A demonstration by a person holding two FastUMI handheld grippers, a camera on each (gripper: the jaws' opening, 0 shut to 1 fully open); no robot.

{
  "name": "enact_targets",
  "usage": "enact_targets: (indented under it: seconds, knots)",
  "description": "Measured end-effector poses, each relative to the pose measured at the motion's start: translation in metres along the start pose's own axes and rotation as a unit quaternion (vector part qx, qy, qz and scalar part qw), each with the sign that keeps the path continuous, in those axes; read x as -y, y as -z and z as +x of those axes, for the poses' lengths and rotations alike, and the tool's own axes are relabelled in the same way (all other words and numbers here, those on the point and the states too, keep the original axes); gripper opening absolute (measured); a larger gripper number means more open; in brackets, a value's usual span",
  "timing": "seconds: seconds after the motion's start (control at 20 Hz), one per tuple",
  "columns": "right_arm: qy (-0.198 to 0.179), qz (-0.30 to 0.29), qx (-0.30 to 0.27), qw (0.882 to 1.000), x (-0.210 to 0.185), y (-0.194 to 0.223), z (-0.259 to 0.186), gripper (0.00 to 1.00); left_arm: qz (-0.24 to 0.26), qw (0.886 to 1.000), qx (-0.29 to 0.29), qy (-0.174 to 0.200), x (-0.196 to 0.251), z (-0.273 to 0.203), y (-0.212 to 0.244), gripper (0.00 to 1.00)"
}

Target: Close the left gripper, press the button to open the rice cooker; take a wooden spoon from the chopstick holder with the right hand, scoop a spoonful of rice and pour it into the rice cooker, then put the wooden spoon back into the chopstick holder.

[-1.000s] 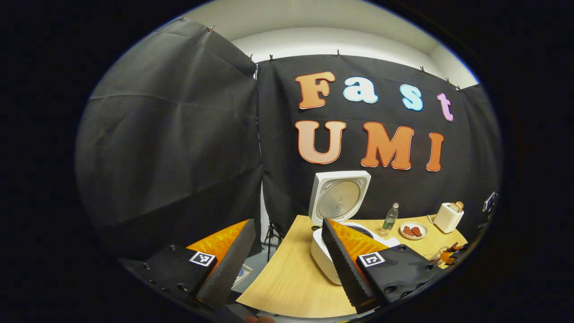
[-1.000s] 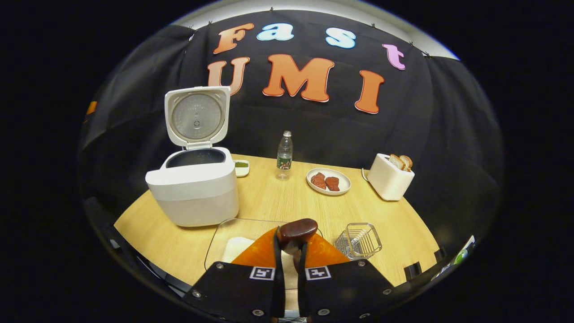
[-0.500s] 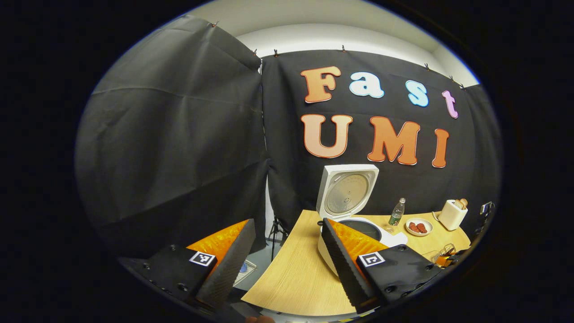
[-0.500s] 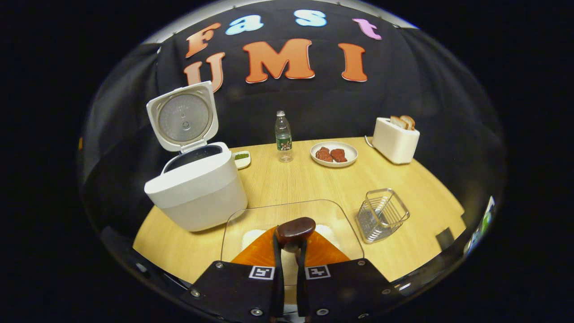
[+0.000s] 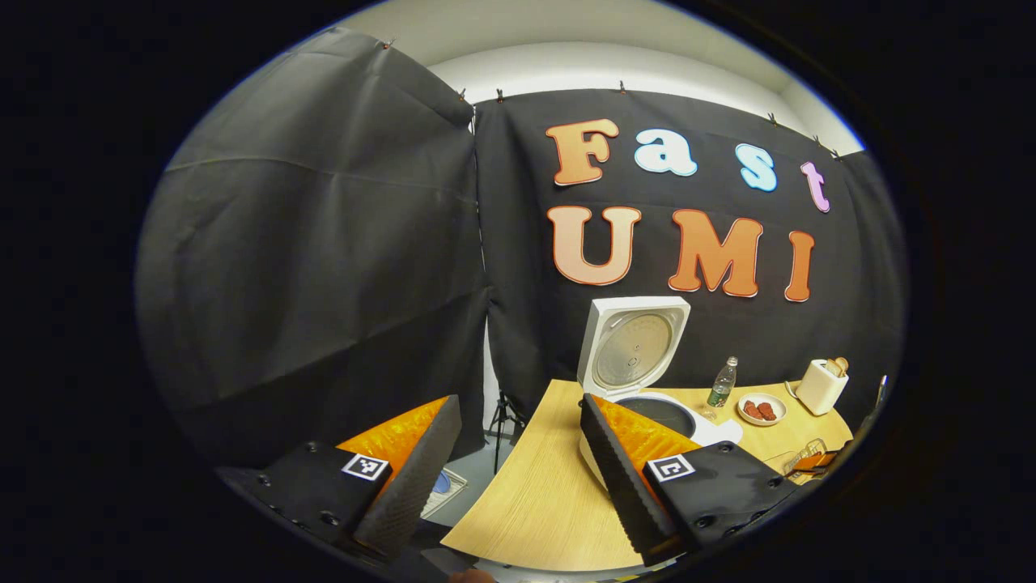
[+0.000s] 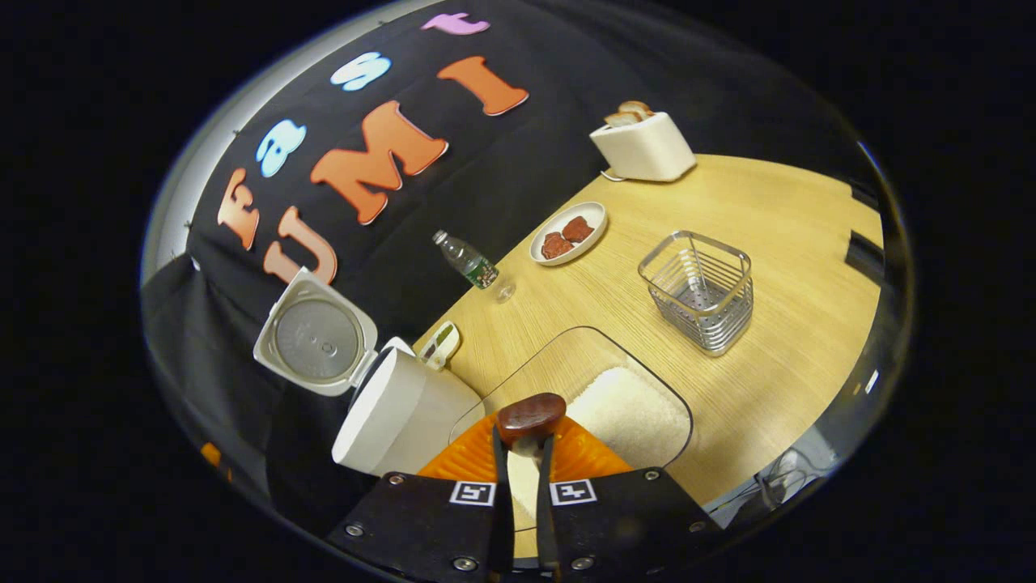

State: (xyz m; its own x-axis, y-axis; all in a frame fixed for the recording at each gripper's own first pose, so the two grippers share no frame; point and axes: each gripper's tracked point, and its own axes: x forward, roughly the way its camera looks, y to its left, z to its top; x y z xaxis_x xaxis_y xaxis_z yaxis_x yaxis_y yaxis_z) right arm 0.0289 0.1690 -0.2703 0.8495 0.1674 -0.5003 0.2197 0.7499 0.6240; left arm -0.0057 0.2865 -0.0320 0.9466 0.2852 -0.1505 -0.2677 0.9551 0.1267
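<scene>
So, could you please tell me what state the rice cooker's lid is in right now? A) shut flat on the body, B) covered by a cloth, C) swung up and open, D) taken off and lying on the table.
C: the rice cooker has its lid standing up behind the body, inner side facing out, with the dark pot exposed below; the right gripper view shows the lid open too.

Pale wooden worktop (image 6: 777, 210), curved at its edge. Toward the back: white toaster (image 6: 643, 150) with bread slices in its slots; white plate (image 6: 569, 233) carrying two reddish-brown pieces; clear plastic bottle (image 6: 467, 261) with green label beside the plate. Small white dish (image 6: 439, 344) with something green, nearer the front.
</scene>
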Motion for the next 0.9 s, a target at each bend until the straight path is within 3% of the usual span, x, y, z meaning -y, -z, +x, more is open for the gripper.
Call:
enact_targets:
  seconds: [0.45, 0.9]
  knots:
    - [-0.028, 0.155, -0.007, 0.987, 0.011, -0.005, -0.001, 0.1, 0.002, 1.0, 0.009, 0.001, 0.002, 0.002, -0.007, 1.0]
    - [-0.051, 0.207, 0.006, 0.977, -0.004, -0.033, -0.015, 0.1, -0.004, 1.0, 0.019, 0.004, 0.007, -0.002, -0.014, 1.0]
